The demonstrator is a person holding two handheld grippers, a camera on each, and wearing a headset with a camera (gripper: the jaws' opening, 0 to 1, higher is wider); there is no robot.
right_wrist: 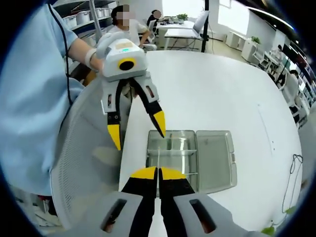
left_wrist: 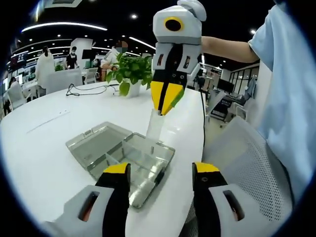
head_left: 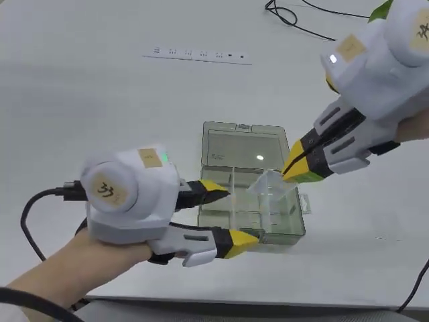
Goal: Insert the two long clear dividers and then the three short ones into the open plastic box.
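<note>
Two-handed near the desk's front edge: pinching a clear divider (head_left: 268, 184) upright in the right gripper (head_left: 289, 176), jaws pressed together on its top, aiming for the open plastic box (head_left: 244, 144) below; hovering the left gripper (head_left: 239, 216) beside it, jaws spread, probably for steadying.

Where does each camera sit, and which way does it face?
Head view: on the headset, looking down at box, left gripper, right gripper; forearm shows.
Left gripper view: on that gripper, facing the right one; own jaws, sleeve.
Right gripper view: on that gripper, facing the left one; own jaws pinch a divider.
Gripper views face each other across the box.
</note>
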